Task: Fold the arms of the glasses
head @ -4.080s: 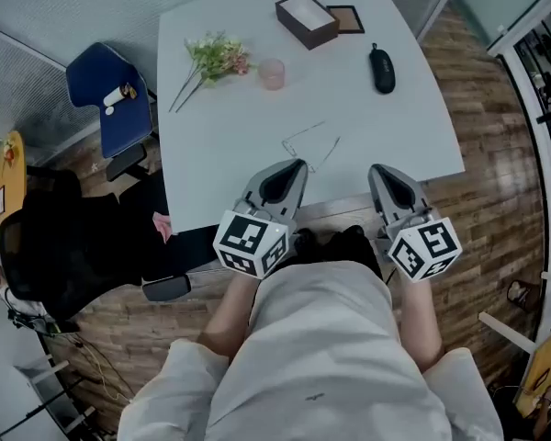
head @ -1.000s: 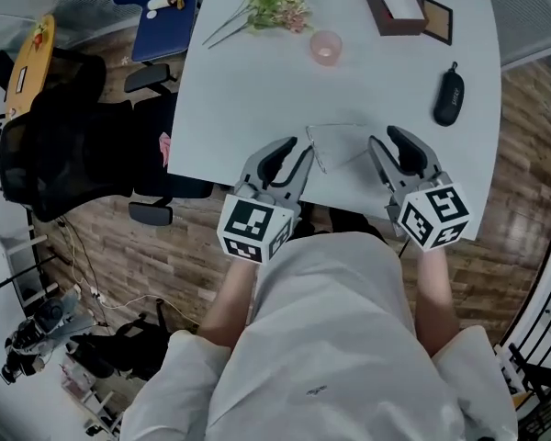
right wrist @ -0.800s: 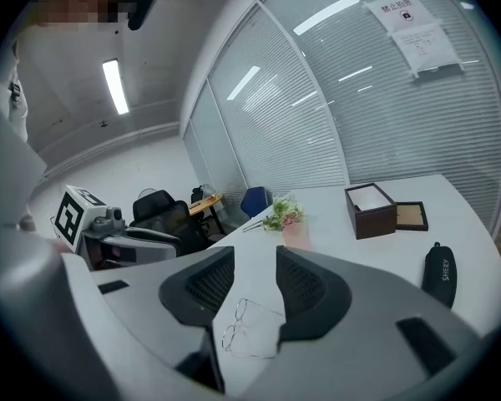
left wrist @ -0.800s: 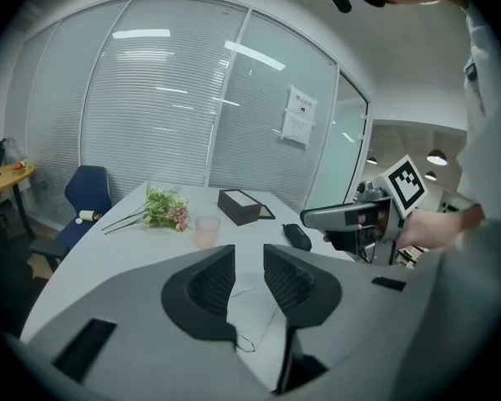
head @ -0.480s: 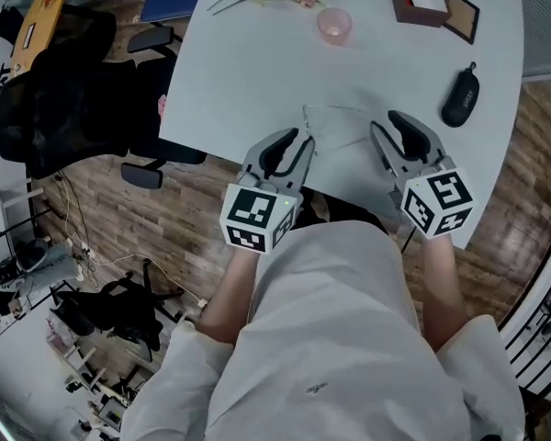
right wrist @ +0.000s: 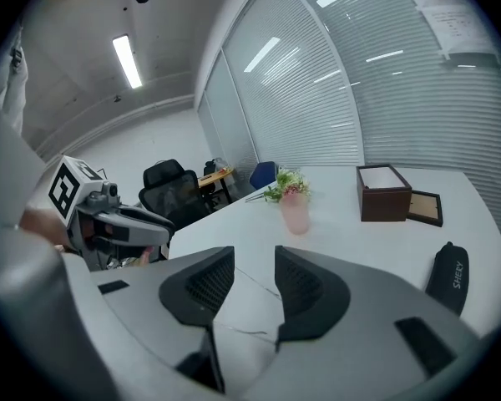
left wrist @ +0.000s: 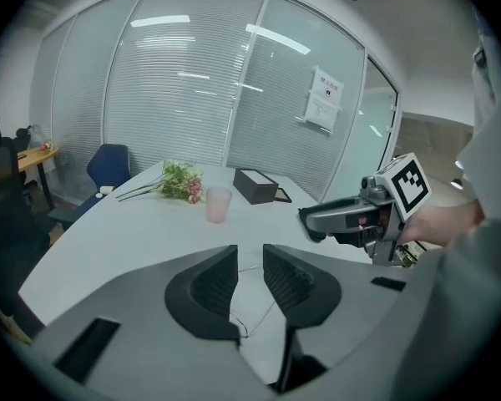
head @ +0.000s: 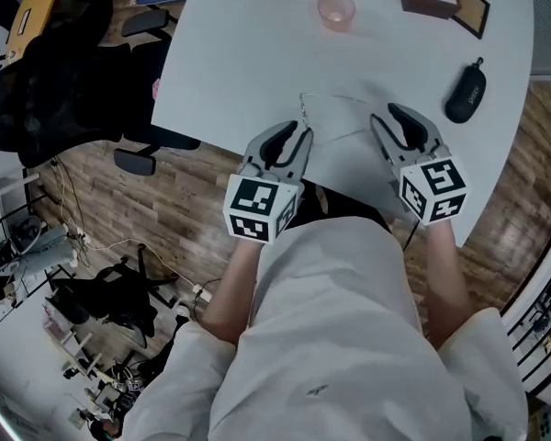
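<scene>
Head view, centre: thin-framed glasses point(head: 335, 119) lie on the white table point(head: 239, 53), arms unfolded, between the left gripper point(head: 294, 136) and right gripper point(head: 397, 122).
Left gripper view: jaws narrowly apart, gripping nothing; glasses frame just beyond.
Right gripper view: jaws narrowly apart, empty; glasses below the gap.

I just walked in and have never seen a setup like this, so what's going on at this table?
A person is holding a two-jaw tool in each hand over a white table. The left tool and right tool sit either side of a pair of thin wire glasses lying near the table's edge. Both have their jaws apart and neither grips anything. The aim is to fold the glasses' arms, which hasn't begun.
</scene>
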Demonstrator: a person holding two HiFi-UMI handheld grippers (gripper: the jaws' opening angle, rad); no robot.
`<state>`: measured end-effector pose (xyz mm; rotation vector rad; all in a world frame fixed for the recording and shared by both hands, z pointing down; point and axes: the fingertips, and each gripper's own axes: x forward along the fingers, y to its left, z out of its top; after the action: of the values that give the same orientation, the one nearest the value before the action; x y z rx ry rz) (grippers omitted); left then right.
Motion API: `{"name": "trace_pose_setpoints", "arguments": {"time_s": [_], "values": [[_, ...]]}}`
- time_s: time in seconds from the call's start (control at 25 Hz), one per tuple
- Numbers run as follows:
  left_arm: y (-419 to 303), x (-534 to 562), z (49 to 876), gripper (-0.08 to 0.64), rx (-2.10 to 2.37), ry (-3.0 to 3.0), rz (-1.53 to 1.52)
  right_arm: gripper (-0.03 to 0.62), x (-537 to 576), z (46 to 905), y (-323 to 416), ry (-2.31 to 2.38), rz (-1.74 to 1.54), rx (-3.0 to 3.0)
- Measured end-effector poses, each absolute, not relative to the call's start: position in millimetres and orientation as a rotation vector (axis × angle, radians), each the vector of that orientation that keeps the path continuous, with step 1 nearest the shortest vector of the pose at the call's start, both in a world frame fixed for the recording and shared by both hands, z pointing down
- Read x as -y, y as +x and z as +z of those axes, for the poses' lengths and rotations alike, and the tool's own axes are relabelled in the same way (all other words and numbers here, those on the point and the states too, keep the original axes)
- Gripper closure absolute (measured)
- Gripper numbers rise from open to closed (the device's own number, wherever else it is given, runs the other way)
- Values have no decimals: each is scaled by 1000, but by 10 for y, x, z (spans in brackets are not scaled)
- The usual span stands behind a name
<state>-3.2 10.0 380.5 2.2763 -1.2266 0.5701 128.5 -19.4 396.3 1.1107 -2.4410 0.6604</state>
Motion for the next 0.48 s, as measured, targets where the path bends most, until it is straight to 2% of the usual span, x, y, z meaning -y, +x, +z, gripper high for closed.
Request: {"name": "trace_pose_setpoints", "arguments": {"time_s": [0.48], "values": [[-37, 146, 4313, 465, 1167, 2226, 640, 440, 290, 4349, 1257, 1057, 629, 2330]]}}
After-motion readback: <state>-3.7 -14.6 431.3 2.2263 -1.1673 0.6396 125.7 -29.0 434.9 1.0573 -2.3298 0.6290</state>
